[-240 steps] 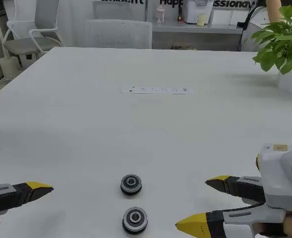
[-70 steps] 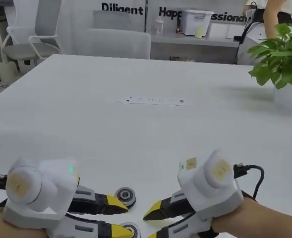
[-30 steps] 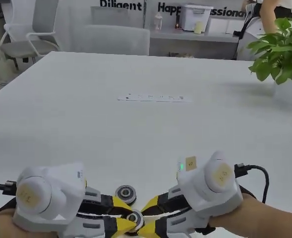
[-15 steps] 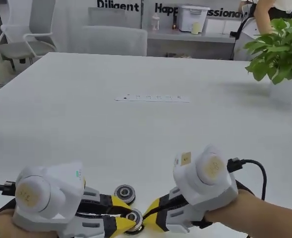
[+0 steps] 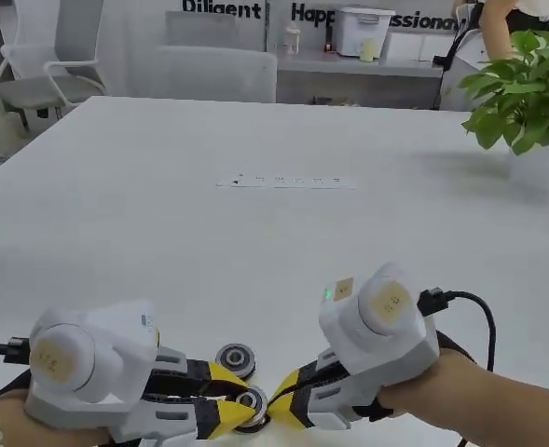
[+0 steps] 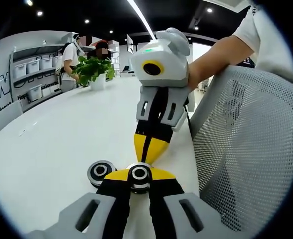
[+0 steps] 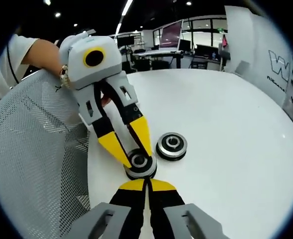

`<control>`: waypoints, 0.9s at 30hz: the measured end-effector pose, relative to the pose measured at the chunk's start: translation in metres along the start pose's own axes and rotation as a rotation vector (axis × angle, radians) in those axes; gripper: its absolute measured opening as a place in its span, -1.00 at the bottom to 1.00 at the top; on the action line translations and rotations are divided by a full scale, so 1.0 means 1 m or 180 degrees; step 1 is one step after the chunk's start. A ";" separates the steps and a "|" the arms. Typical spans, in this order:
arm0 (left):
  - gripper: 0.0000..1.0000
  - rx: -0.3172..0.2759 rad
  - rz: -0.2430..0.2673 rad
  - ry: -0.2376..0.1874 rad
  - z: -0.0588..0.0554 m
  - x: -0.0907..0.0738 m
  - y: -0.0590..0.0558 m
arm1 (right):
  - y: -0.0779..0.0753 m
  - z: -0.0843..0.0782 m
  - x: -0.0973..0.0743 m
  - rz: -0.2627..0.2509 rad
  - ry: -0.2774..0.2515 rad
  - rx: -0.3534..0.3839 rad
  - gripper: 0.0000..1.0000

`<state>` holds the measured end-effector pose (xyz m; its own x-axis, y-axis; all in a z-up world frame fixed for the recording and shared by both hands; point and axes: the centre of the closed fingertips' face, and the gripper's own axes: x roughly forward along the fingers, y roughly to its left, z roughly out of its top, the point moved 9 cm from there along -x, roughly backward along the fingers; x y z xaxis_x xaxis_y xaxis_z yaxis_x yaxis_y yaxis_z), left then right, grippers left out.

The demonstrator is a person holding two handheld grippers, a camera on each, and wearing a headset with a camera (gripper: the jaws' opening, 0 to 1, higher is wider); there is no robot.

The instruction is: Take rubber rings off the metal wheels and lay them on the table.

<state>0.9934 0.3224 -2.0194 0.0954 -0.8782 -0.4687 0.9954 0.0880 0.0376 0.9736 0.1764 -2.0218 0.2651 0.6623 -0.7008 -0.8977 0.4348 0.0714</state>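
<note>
1. Head view: a wide white table [image 5: 283, 251] runs away towards shelves at the back of the room, and all the work sits at its near edge.
2. A grey mesh chair [image 6: 245, 149] stands just beside that near edge, close behind the person's arms.
3. A leafy green plant [image 5: 526, 84] in a white pot stands on the far right of the table, well apart from the work.
4. The left gripper [image 6: 139, 175] lies low over the table with its yellow-tipped jaws pinching the near wheel [image 7: 141, 163], one tip on each side of it.
5. The right gripper [image 7: 146, 183] comes in from the opposite side, head-on to the left one. Its jaws are pressed together and the tips touch the edge of that same wheel. Whether they nip anything between them, I cannot tell.
6. A flat white power strip [image 5: 285, 182] lies mid-table, far from both grippers.
7. A second wheel [image 5: 235, 358] lies flat on the table just beside the held one, apart from both grippers.
8. A dark rubber ring [image 7: 172, 156] sits round the second wheel's rim.
</note>
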 end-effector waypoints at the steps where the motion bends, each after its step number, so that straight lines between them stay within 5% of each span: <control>1: -0.83 -0.0001 -0.0001 -0.0004 0.000 0.000 0.000 | 0.000 0.000 0.000 -0.0006 0.0007 -0.0060 -1.00; 4: -0.83 0.0000 -0.0002 -0.0006 0.000 0.000 0.000 | 0.001 0.002 0.000 -0.0055 0.0065 -0.0008 -1.00; 8: -0.83 -0.0015 -0.0009 0.0007 0.000 0.001 0.001 | -0.001 -0.001 -0.002 -0.0075 0.0061 0.0516 -1.00; 13: -0.84 0.0047 -0.0041 0.0019 0.002 0.000 -0.001 | -0.005 -0.003 -0.007 -0.0110 -0.0086 0.0641 -1.00; 18: -0.84 0.0075 -0.0056 0.0032 0.002 0.001 -0.002 | -0.002 -0.005 -0.005 -0.0126 -0.0009 0.0582 -1.00; 20: -0.84 0.0081 -0.0051 0.0033 0.002 0.001 -0.002 | -0.003 -0.002 -0.006 -0.0078 0.0037 0.0990 -1.00; 22: -0.84 0.0096 -0.0051 0.0031 0.002 0.001 -0.002 | -0.007 -0.002 -0.006 0.0000 0.0003 0.0834 -1.00; 24: -0.84 0.0095 -0.0059 0.0024 0.002 0.001 -0.002 | -0.005 -0.005 -0.006 0.0065 -0.0066 0.1248 -1.00; 27: -0.84 0.0093 -0.0063 0.0011 0.002 0.001 -0.002 | -0.010 -0.005 -0.010 0.0135 -0.0226 0.1485 -1.00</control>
<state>0.9919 0.3209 -2.0183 0.0756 -0.8780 -0.4726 0.9969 0.0568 0.0540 0.9781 0.1628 -2.0188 0.2697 0.7184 -0.6412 -0.6586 0.6234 0.4215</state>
